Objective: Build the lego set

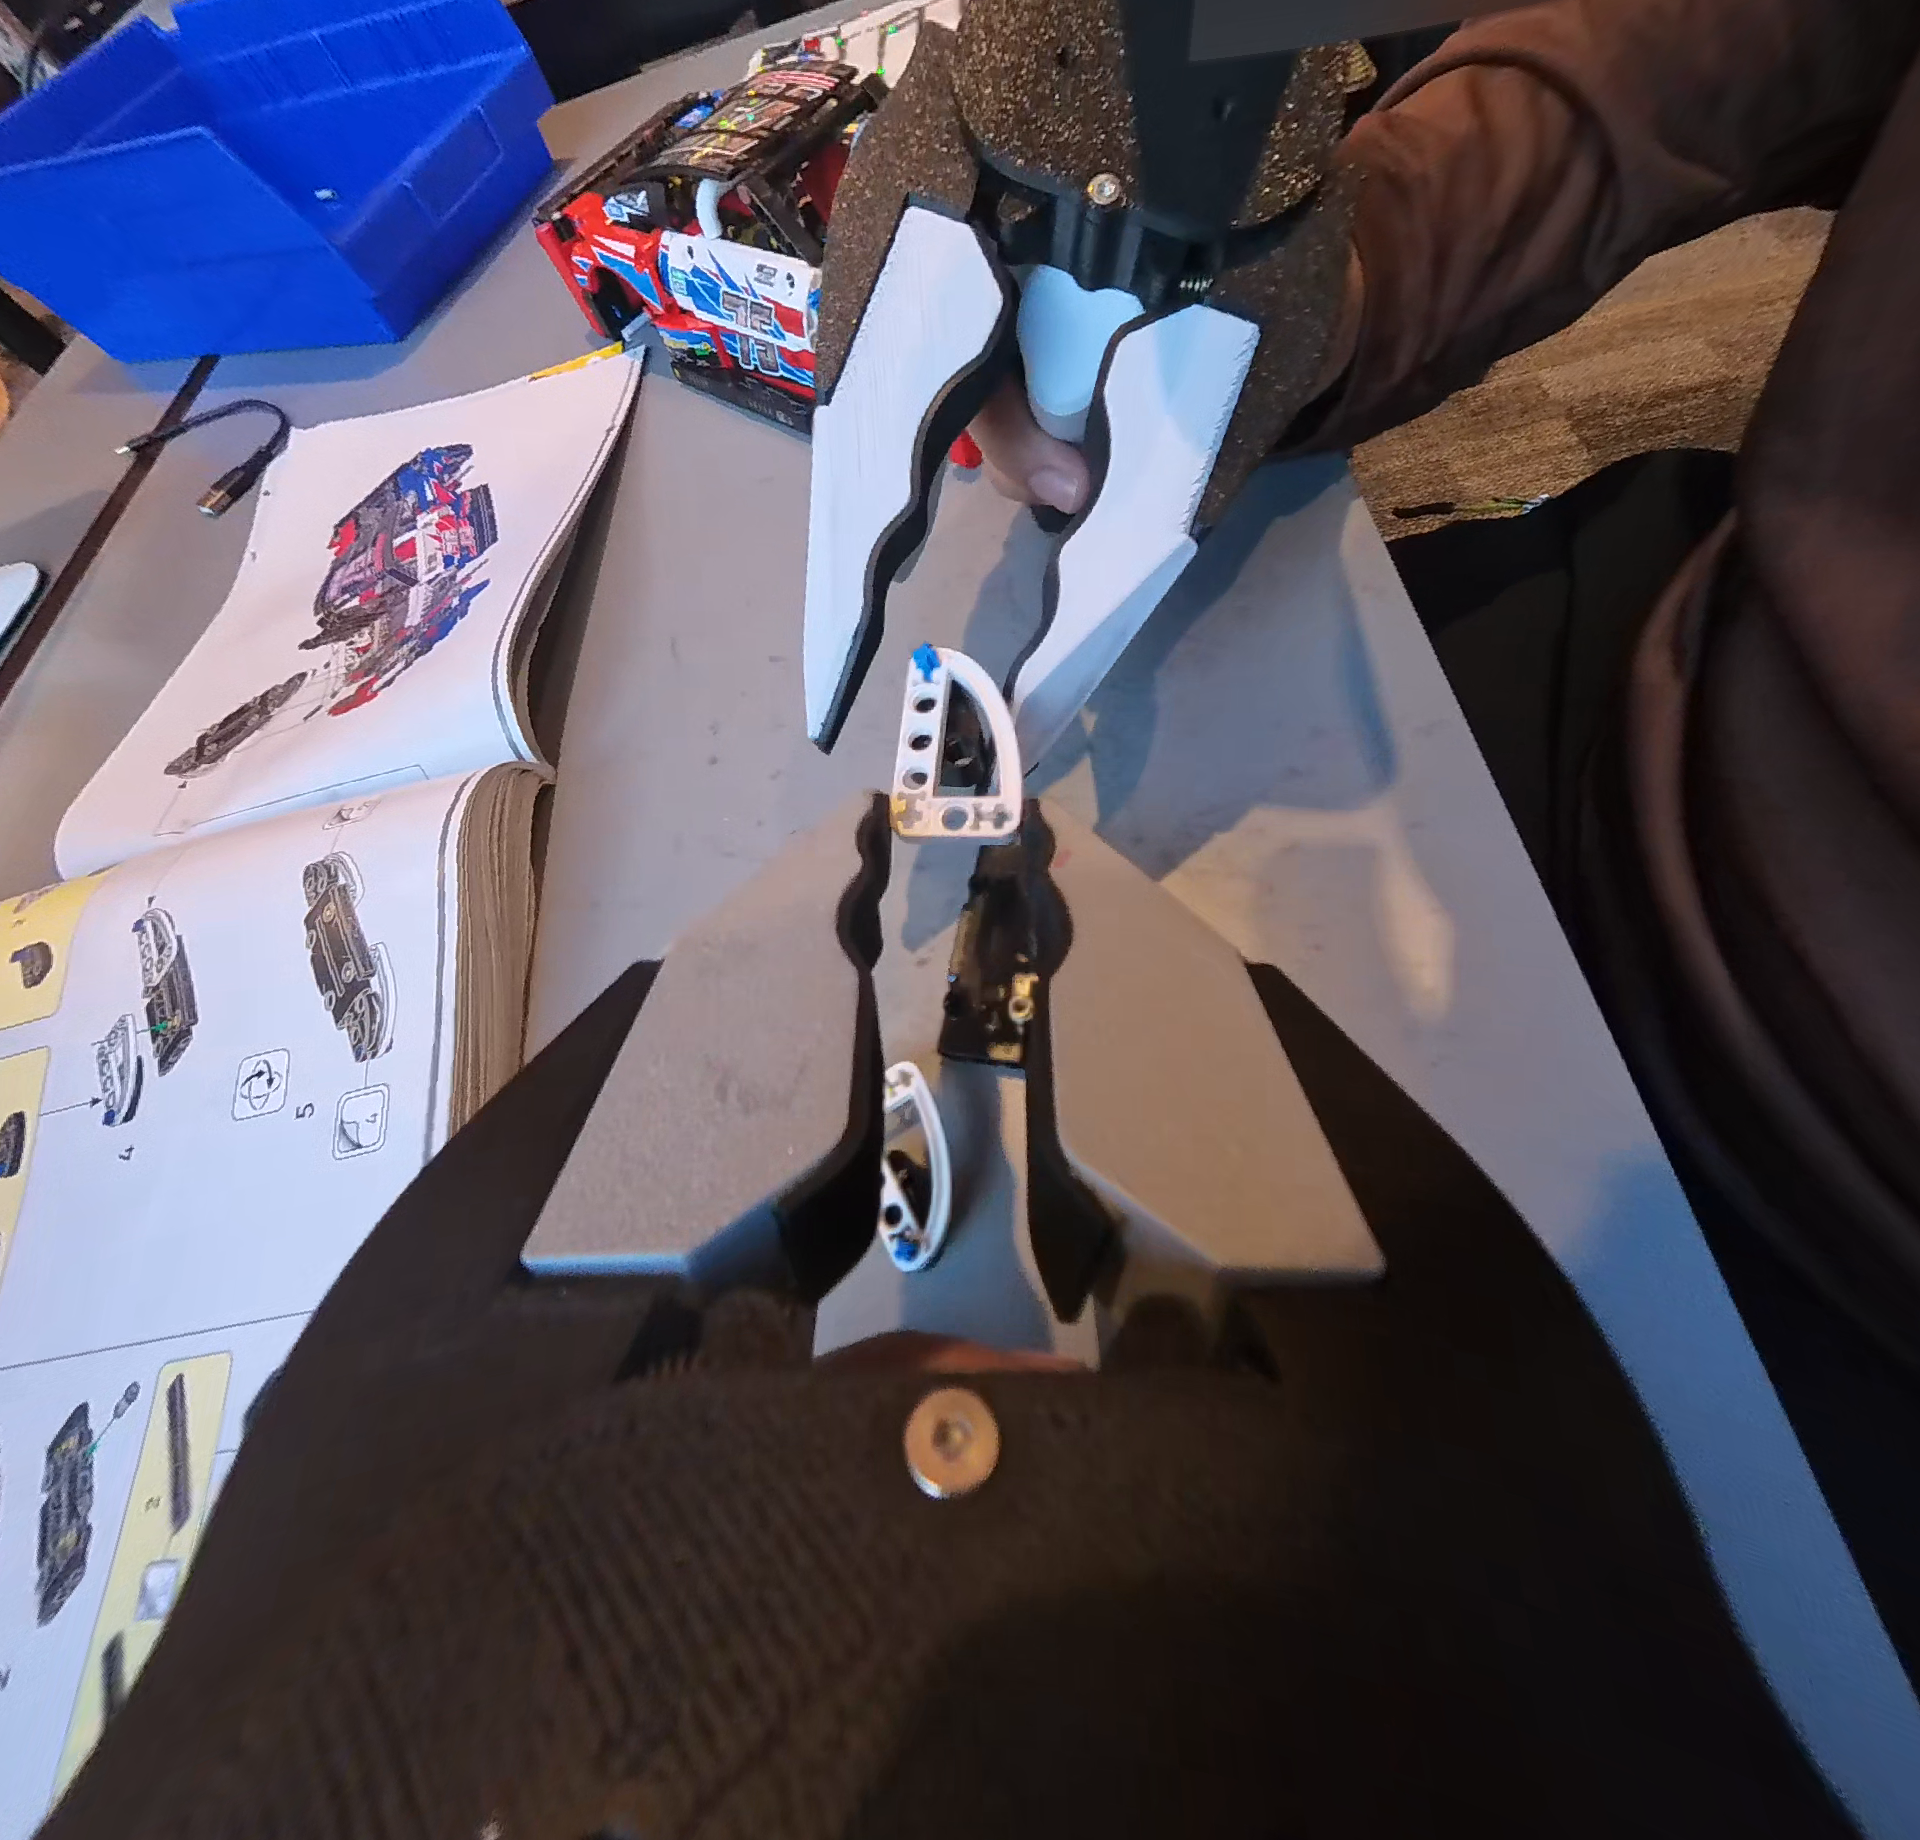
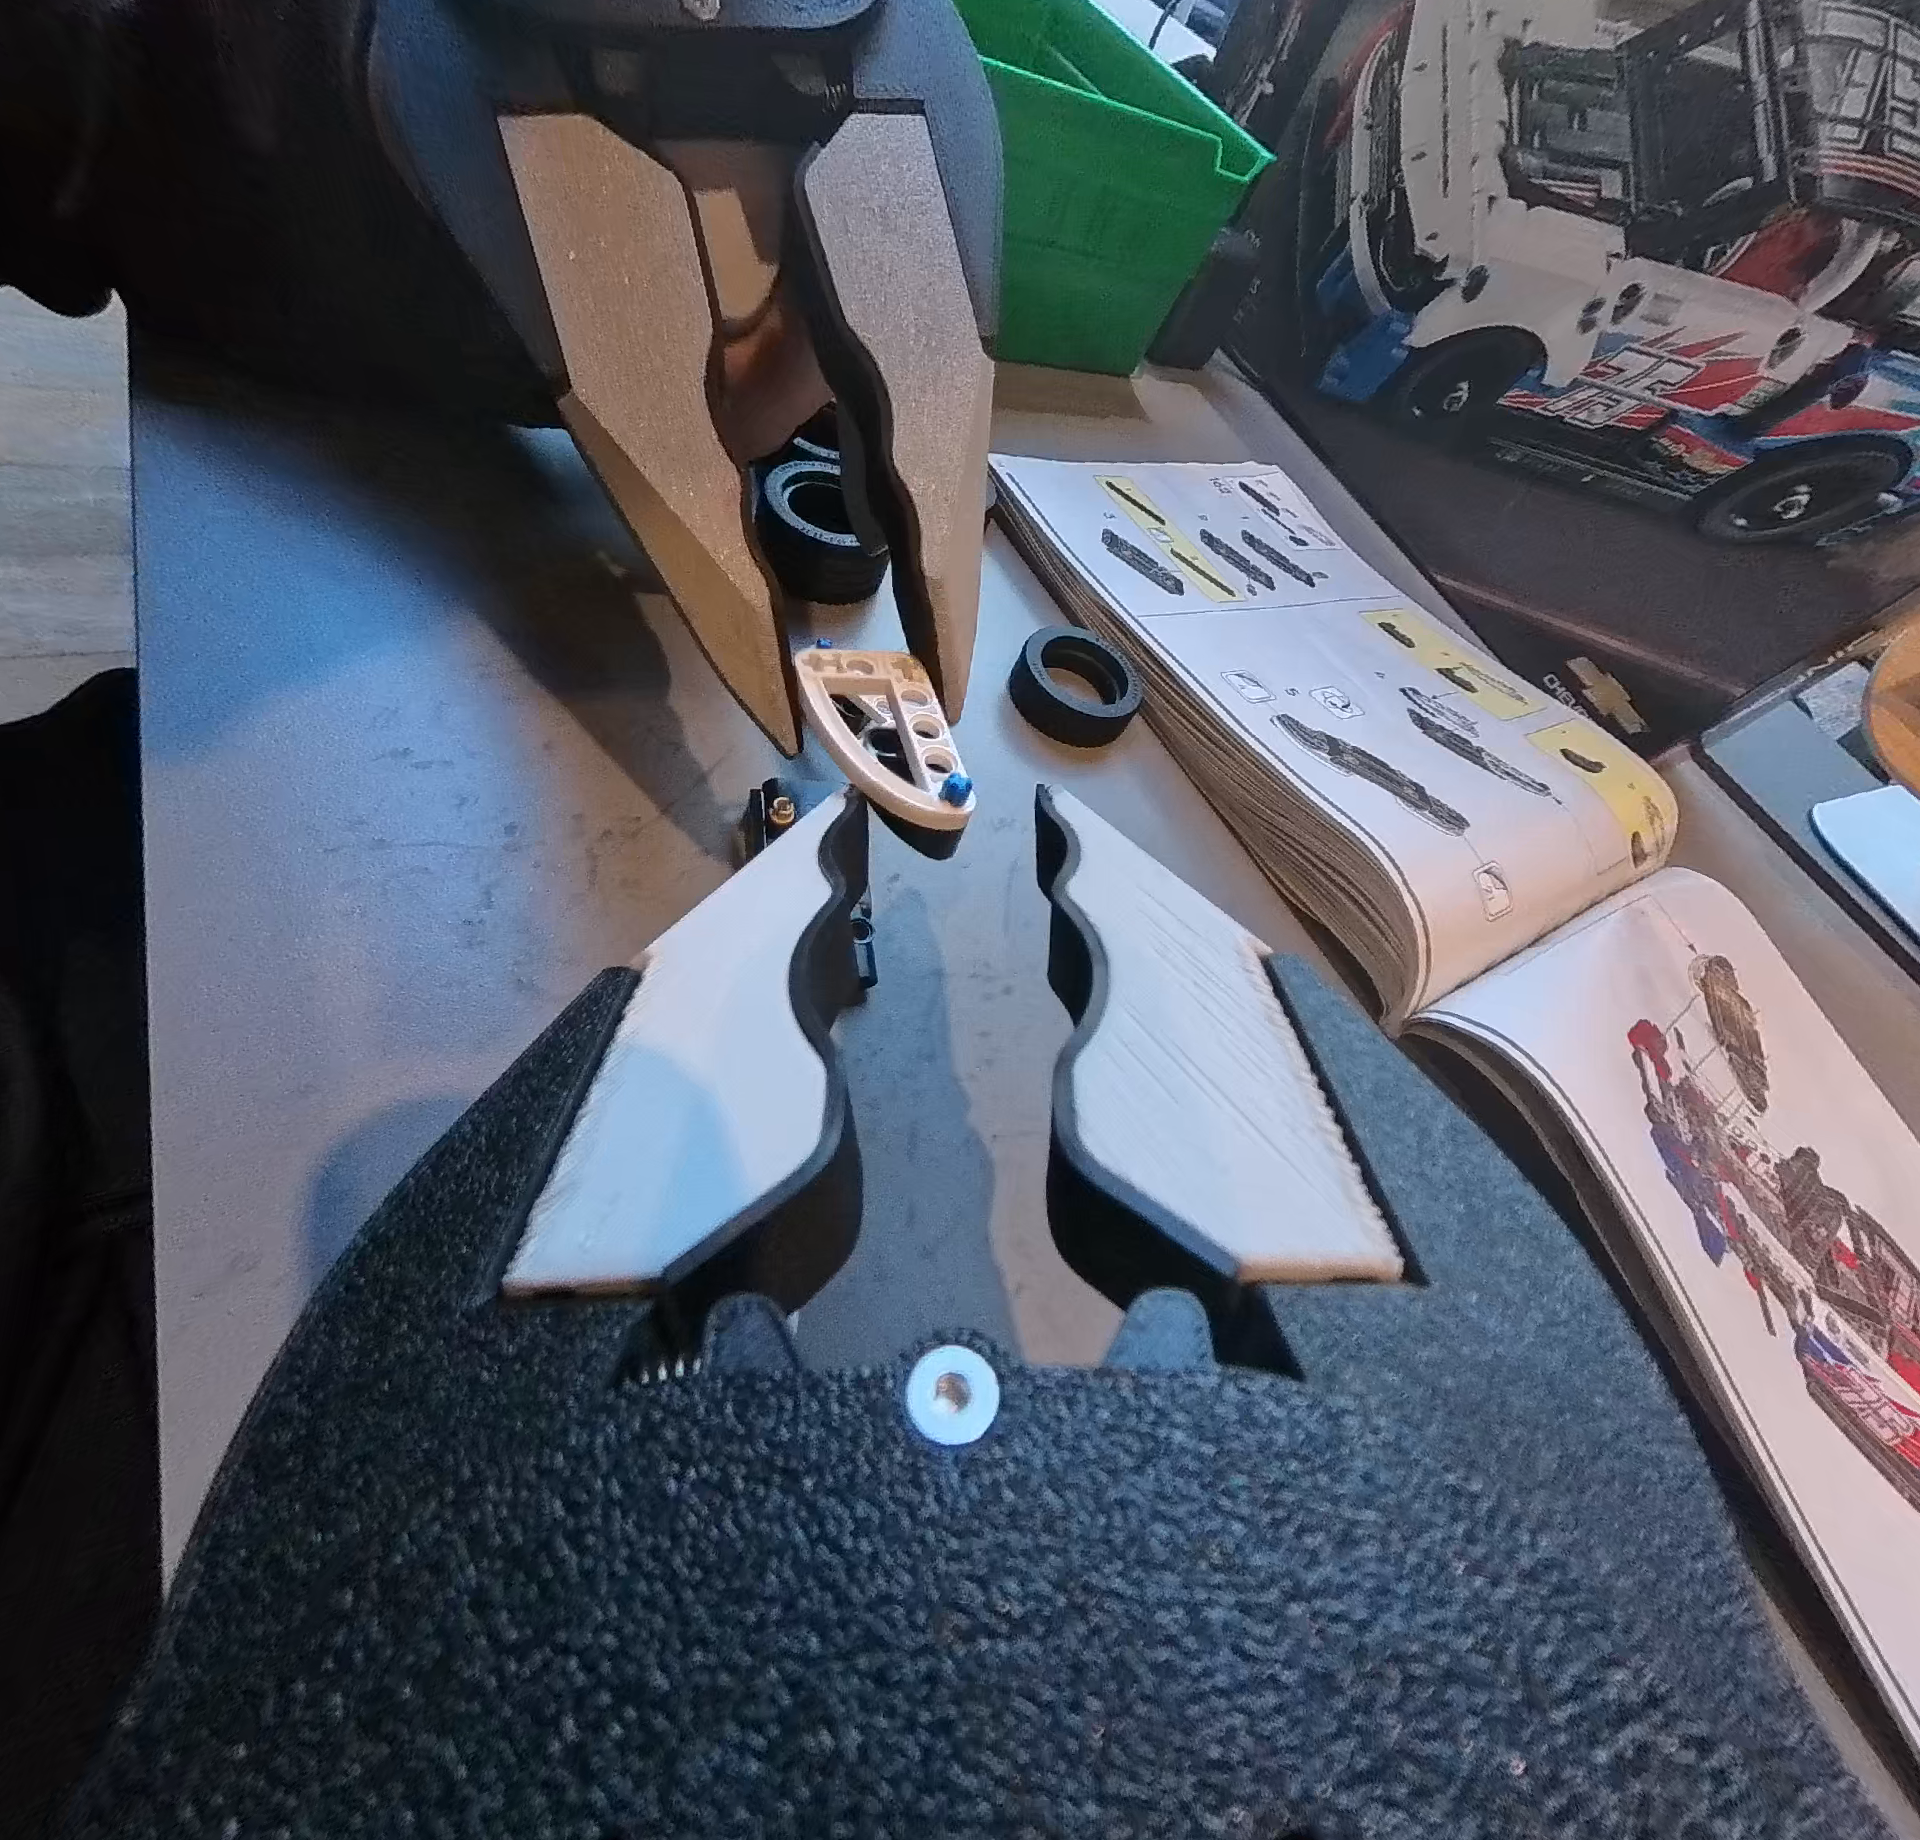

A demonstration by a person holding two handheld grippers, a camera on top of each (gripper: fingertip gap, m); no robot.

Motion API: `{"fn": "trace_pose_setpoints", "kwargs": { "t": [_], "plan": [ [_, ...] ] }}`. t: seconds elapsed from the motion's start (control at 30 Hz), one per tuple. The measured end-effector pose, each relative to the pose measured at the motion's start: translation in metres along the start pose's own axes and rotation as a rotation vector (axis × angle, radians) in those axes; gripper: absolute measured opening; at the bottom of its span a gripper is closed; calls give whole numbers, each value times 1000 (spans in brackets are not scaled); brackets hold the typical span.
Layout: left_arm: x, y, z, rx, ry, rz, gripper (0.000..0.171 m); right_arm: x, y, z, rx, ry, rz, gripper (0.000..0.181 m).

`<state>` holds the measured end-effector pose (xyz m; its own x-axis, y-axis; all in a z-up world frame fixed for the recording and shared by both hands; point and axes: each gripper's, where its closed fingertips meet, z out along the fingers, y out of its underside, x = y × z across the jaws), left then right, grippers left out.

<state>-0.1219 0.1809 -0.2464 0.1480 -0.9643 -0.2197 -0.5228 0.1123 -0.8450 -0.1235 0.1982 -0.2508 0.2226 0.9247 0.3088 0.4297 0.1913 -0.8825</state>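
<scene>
Tongs of the left hand (image 1: 954, 822) grip a white curved lego panel (image 1: 954, 751) by its short end, fingertips pinched on either side of it; a blue pin sits at the panel's far tip. Panel is held clear above the grey surface (image 1: 707, 647), casting a shadow below.

Right tongs (image 2: 951, 803) face the left ones head-on, spread apart and gripping nothing; their tips sit just beside the free, pinned end of the panel (image 2: 883, 741), not closing on it.

A second white curved panel (image 1: 914, 1167) lies on the surface under the left tongs, next to a small black lego assembly (image 1: 992, 990). A small black pin (image 2: 862, 943) lies nearby, beside the right tongs.

Open instruction booklet (image 1: 312, 751) lies to the left of the work area. Beyond it, a partly built red, white and blue lego car (image 1: 717, 263) and a blue bin (image 1: 270, 159). Black cable (image 1: 218, 450) near the booklet.

From the right side: loose black tyre (image 2: 1081, 684) by the booklet (image 2: 1351, 710), a stack of tyres (image 2: 816, 533) behind the left tongs (image 2: 878, 694), green bin (image 2: 1091, 190), and the set's box (image 2: 1621, 263) standing at the back.
</scene>
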Motion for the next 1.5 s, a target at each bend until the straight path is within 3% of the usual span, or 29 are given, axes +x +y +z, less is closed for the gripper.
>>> {"fn": "trace_pose_setpoints", "kwargs": {
  "t": [0.17,0.43,0.9,1.1,1.5],
  "plan": [
    [-23,4,-7,2,-97,-71,22,5,-2,-2,19,12,34,31],
    [-31,0,-11,32,-132,-103,22,5,-2,-3,23,10,37,31],
    [-37,12,-5,32,-117,-135,22,5,-4,-4,39,-21,73,31],
    [-40,-4,-12,133,-105,-176,22,4,-4,-4,42,-33,79,31],
    [-51,-2,-17,153,-156,-211,22,9,-5,-6,59,-19,98,30]
  ]
}}
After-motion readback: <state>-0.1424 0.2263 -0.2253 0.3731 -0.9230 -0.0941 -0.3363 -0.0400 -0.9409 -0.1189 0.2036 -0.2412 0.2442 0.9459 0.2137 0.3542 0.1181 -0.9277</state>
